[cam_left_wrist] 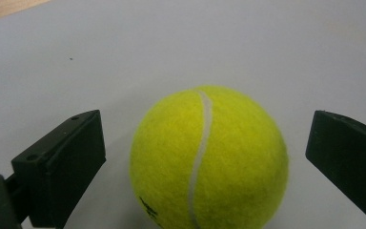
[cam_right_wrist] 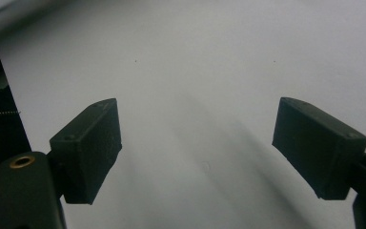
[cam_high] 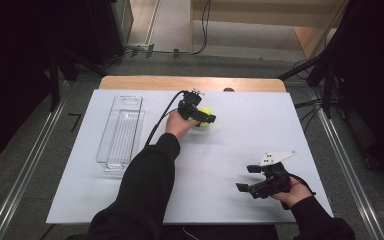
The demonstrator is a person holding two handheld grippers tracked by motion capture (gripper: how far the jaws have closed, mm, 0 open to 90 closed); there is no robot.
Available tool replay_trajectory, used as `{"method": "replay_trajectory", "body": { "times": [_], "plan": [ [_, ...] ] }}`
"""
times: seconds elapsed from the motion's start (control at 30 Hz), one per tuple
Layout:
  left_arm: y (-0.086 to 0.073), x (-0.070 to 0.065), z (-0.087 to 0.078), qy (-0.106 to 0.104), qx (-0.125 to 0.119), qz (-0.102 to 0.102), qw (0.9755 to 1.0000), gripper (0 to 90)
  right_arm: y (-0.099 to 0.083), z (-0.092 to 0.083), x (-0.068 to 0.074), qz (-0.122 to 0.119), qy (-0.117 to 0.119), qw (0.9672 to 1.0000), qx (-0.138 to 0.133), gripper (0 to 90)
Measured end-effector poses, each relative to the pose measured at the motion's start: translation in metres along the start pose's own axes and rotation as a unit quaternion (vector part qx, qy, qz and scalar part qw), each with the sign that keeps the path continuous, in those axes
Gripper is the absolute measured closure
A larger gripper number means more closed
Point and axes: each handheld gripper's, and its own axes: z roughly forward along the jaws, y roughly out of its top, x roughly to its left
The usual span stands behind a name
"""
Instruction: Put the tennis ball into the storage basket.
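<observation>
A yellow-green tennis ball (cam_high: 205,125) rests on the white table top (cam_high: 240,135), a little behind its middle. My left gripper (cam_high: 206,119) is open around it. In the left gripper view the tennis ball (cam_left_wrist: 208,160) sits between the two black jaws with a gap on each side, so neither pad touches it. My right gripper (cam_high: 247,178) stands open near the front right of the table, held in a hand, with a grey plate on top. In the right gripper view the right gripper (cam_right_wrist: 195,131) has nothing but bare white surface between its jaws.
A clear plastic tray (cam_high: 121,131), long and empty, lies at the left of the table. A wooden strip (cam_high: 190,82) runs along the far edge. Dark stands and cables (cam_high: 325,75) ring the table on the floor.
</observation>
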Motion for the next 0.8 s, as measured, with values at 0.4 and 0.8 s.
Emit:
{"method": "replay_trajectory", "body": {
  "times": [0.4,0.8],
  "plan": [
    [-0.011,-0.001,0.009,0.036,0.016,0.019,0.9991,7.1,0.000,0.000,0.000,0.000,0.000,1.0000,0.001,14.8],
    [-0.016,-0.008,0.012,0.055,0.015,0.054,0.9969,14.3,0.000,0.000,0.000,-0.002,0.000,1.0000,0.001,14.8]
  ]
}}
